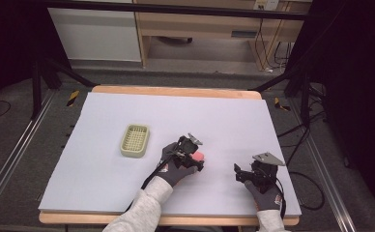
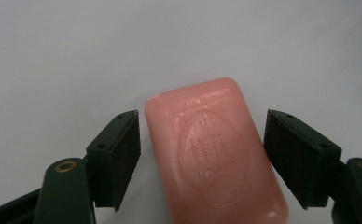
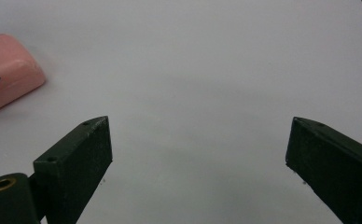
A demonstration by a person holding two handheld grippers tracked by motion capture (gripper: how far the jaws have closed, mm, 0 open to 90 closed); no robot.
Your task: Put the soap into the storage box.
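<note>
Pale counter (image 1: pixel 108 174), dim room | pink soap (image 2: pixel 214 149) flat near centre, basket (image 1: pixel 135 140) at its 9 o'clock | left tool (image 2: pixel 202 158) straddling soap, released, pads not pressing | right tool (image 3: pixel 198 163) released, idle at soap's 4 o'clock | grasp pending, transfer undone

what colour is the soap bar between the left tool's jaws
Pink soap bar, with an embossed oval stamp; clearest in the left gripper view.

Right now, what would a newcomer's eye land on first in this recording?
A pink oval-stamped soap bar lies on the pale table sheet, between the open left tongs, whose pads stand just off its sides. To its left sits a pale green slotted plastic soap dish. The right tongs gape over bare sheet.
</note>
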